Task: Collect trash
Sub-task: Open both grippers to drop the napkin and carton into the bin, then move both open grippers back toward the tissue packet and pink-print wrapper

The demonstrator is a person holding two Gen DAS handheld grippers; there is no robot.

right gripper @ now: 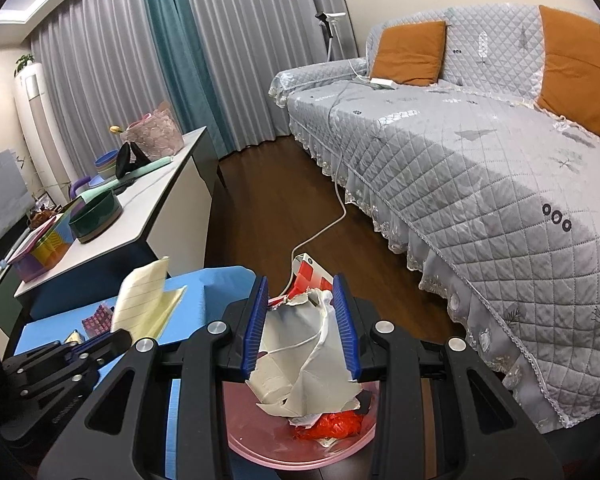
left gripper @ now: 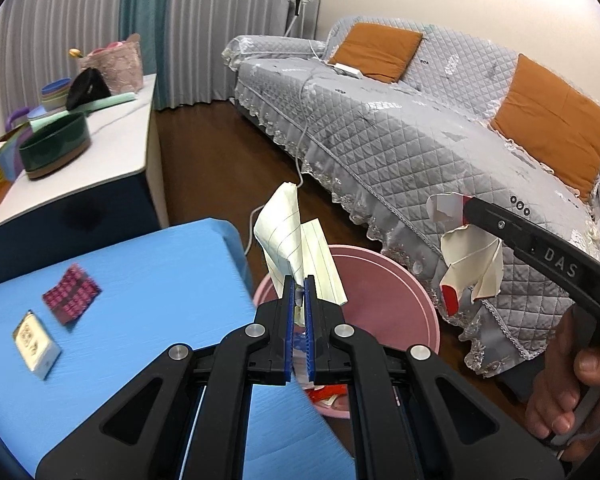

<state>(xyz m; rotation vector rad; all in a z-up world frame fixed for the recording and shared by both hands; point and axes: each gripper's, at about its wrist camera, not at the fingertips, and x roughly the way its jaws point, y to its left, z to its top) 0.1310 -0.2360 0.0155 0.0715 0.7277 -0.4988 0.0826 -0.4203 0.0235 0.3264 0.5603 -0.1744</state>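
My left gripper (left gripper: 299, 290) is shut on a folded sheet of yellow lined paper (left gripper: 288, 236), held above the rim of a pink bin (left gripper: 396, 280). In the right wrist view that same paper (right gripper: 142, 300) sticks up at lower left. My right gripper (right gripper: 300, 300) is shut on a crumpled white and red cardboard scrap (right gripper: 300, 352), hanging over the pink bin (right gripper: 260, 440), which holds red and white trash (right gripper: 332, 426). From the left wrist view the cardboard scrap (left gripper: 470, 264) dangles from the right gripper's black finger (left gripper: 540, 244).
A blue table (left gripper: 140, 280) carries a red patterned wrapper (left gripper: 72, 294) and a small white box (left gripper: 36, 344). A grey quilted sofa (right gripper: 480, 184) with orange cushions stands to the right. A white cabinet (right gripper: 156, 208) with bowls is on the left. A white cable (right gripper: 332, 216) crosses the wooden floor.
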